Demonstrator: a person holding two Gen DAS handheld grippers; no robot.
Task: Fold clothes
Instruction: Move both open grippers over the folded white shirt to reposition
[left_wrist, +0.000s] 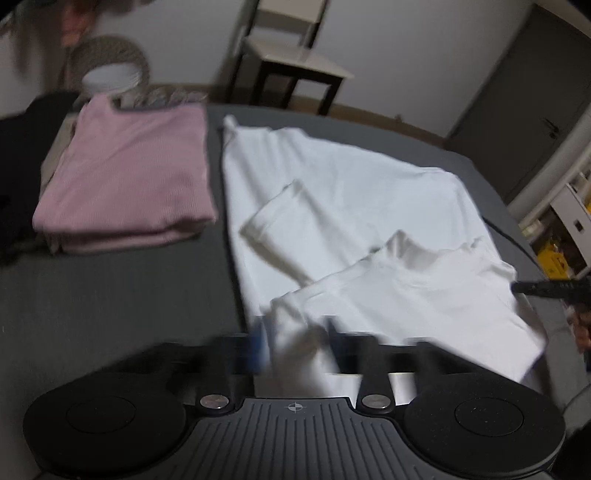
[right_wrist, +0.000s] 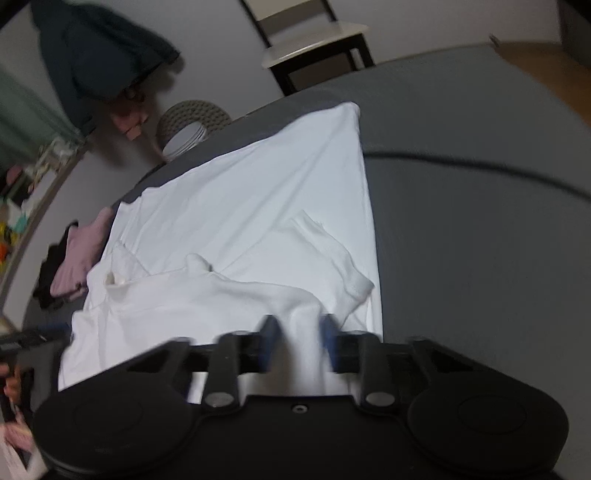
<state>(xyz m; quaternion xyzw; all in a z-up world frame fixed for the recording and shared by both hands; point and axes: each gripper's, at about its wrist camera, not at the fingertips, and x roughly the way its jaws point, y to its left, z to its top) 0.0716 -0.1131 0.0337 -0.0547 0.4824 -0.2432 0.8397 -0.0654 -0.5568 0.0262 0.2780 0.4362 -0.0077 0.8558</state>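
While both hand-held grippers, left (left_wrist: 295, 343) and right (right_wrist: 299, 339), pinch the shirt (left_wrist: 332, 192), its long axis runs away across the bed (left_wrist: 110, 295); fingertips are blurry.

my white shirt (left_wrist: 354, 192) lies on the plain grey bed (left_wrist: 110, 295), beside a finely ribbed pink folded top (left_wrist: 129, 173).

The grey bed (left_wrist: 110, 302) carries a spread white shirt (left_wrist: 332, 192) and — beside it — folded pink clothes (left_wrist: 129, 173).

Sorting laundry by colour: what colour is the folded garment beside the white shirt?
Pale pink folded garment, clearest in the left wrist view.
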